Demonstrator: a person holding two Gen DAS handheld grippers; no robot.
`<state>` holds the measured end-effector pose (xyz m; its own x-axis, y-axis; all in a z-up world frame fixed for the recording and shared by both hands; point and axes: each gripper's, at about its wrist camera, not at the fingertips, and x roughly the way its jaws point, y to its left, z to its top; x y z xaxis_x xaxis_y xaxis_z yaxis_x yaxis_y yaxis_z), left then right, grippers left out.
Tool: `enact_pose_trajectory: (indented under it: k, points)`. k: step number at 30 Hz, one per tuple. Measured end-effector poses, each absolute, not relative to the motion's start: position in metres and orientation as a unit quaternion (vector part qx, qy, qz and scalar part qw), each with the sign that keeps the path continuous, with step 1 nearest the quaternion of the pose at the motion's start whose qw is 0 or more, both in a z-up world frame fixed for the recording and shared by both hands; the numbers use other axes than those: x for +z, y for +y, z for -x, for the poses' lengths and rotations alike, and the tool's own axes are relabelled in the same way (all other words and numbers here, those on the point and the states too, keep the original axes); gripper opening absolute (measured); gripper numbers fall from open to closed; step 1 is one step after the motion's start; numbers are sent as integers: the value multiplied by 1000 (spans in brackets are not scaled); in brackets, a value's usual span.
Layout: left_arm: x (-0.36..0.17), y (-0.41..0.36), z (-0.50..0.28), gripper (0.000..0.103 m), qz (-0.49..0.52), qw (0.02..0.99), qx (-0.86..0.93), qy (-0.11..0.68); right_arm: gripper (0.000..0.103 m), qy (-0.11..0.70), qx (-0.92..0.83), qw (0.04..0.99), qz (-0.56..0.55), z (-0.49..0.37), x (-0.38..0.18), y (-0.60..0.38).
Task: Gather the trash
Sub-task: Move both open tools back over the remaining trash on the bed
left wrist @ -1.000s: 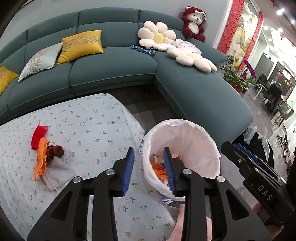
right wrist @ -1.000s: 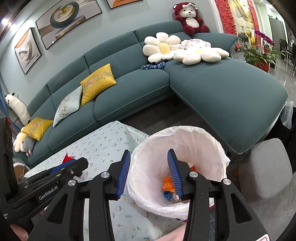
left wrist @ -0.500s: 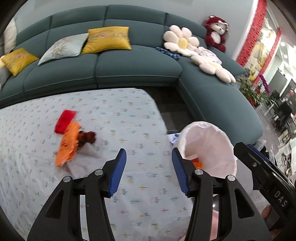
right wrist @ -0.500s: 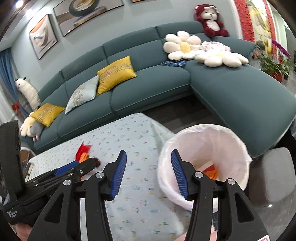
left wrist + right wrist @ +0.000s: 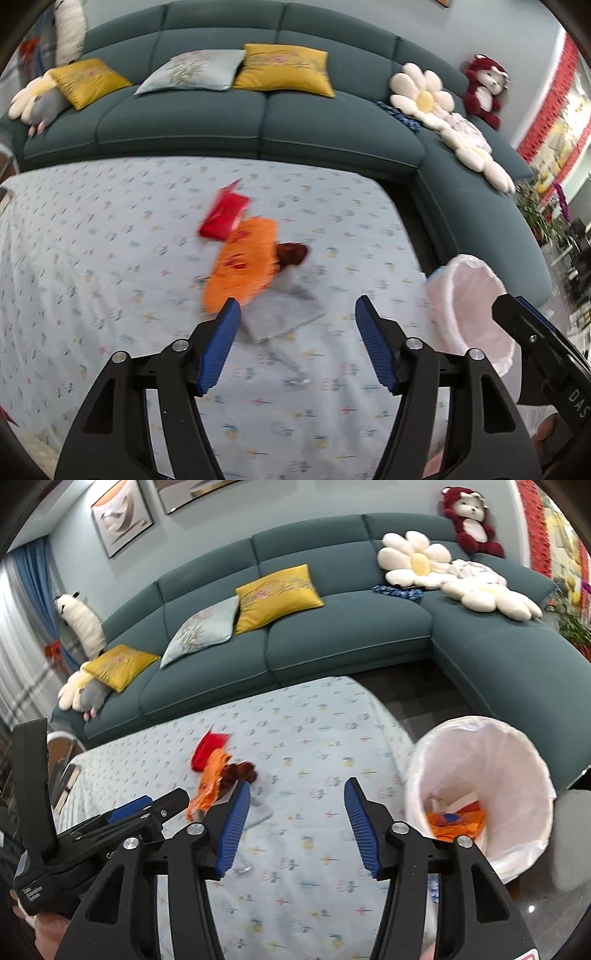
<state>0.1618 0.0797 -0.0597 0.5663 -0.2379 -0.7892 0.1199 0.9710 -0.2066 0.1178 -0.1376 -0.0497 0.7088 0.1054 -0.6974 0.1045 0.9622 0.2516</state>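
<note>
A small heap of trash lies on the flowered tablecloth [image 5: 110, 258]: a red packet [image 5: 223, 216], an orange wrapper [image 5: 245, 266], a dark red lump [image 5: 291, 254] and a grey tissue [image 5: 284, 314]. My left gripper [image 5: 297, 314] hovers just short of the tissue, its jaws opening with nothing between them. My right gripper [image 5: 295, 797] hangs over the cloth to the right of the same heap [image 5: 214, 775], its jaws also opening and empty. The white-lined bin [image 5: 480, 782] at the table's right end holds orange scraps.
A teal corner sofa [image 5: 351, 635] with yellow and pale cushions, flower pillows and a red plush bear wraps around the far side and right. A dark floor gap [image 5: 413, 686] separates it from the table. A grey stool [image 5: 572, 830] stands beside the bin.
Both grippers swung left, away from above the bin and toward the heap on the cloth. Their jaws spread wider. The bin slid to the right edge of both views.
</note>
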Motion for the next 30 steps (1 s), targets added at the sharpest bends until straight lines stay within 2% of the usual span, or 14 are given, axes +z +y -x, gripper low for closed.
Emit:
enact_pose_trajectory:
  k: [3, 5, 10, 14, 21, 24, 29, 30]
  points:
    - [-69, 100, -166, 65, 72, 879, -87, 463, 54, 392, 12, 910, -132, -127, -56, -120]
    - [-75, 110, -169, 72, 75, 878, -80, 466, 54, 398, 17, 908, -127, -132, -61, -110]
    - [-91, 127, -181, 75, 81, 871, -75, 478, 54, 414, 28, 902, -118, -146, -74, -89]
    - [-103, 130, -194, 86, 78, 868, -77, 485, 54, 427, 33, 896, -117, -161, -85, -77]
    - [-135, 118, -219, 86, 43, 857, -96, 505, 54, 449, 30, 886, -116, -183, -108, -68]
    - [-144, 114, -229, 79, 32, 856, -102, 507, 54, 459, 24, 880, -116, -191, -120, -68]
    - [-157, 112, -239, 44, 32, 846, -121, 519, 54, 478, 17, 869, -127, -204, -141, -71]
    - [-158, 114, -239, 39, 35, 845, -122, 520, 54, 481, 16, 867, -130, -206, -145, -71]
